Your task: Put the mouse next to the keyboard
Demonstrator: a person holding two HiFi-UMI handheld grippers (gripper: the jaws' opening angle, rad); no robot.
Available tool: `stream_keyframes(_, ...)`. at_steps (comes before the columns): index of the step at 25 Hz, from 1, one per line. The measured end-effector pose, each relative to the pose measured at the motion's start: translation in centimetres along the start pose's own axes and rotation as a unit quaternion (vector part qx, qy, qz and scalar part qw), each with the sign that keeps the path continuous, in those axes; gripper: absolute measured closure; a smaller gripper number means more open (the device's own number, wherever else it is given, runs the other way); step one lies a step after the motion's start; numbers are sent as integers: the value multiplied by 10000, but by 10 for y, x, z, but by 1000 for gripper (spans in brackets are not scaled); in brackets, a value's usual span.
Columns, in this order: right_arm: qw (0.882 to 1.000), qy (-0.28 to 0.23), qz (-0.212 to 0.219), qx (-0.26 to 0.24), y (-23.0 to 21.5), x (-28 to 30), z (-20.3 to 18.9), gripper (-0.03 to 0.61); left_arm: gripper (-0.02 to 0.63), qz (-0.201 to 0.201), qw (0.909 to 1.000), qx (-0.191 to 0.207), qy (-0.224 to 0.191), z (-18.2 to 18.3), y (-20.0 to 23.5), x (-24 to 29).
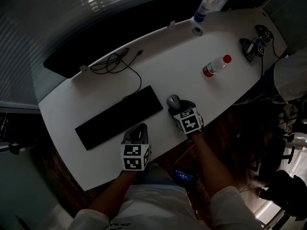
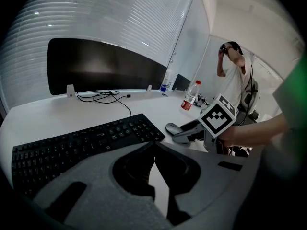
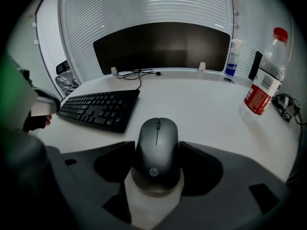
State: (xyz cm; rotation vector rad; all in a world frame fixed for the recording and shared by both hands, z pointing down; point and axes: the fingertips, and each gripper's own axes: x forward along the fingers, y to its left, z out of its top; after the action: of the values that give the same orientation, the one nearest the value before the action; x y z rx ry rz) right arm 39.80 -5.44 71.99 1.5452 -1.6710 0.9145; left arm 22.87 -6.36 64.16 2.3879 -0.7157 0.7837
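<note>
A dark grey mouse (image 1: 173, 100) lies on the white table (image 1: 182, 56), just right of the black keyboard (image 1: 120, 116). My right gripper (image 1: 176, 107) is shut on the mouse, and in the right gripper view the mouse (image 3: 156, 145) fills the space between the two jaws, with the keyboard (image 3: 98, 108) to its front left. My left gripper (image 1: 136, 134) rests near the keyboard's front edge, its tips together with nothing held. The left gripper view shows the keyboard (image 2: 81, 143), the mouse (image 2: 171, 127) and the right gripper (image 2: 187, 134) beside it.
A water bottle with a red cap (image 1: 216, 66) lies right of the mouse. At the back are a black monitor (image 1: 120, 28), a coiled cable (image 1: 112, 61) and a spray bottle (image 1: 205, 7). Small devices (image 1: 256, 44) sit at the far right. A person (image 2: 235, 78) stands beyond the table.
</note>
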Motion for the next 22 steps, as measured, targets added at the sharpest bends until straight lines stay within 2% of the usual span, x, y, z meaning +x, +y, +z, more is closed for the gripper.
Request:
stream_keyframes(6,9999,-132,92,-29,0,2,2,287,608,15,10000,-58,3,-1,-1,-2)
stream_keyframes(16,9998,-62,177,1,-1,2,0,285,608,27,9999,-115,3,-2,-1,-5)
stream_keyframes(22,9993,-255,132,242,5,-23,10,285,607,76,9998,-160,-113,3,3,-12)
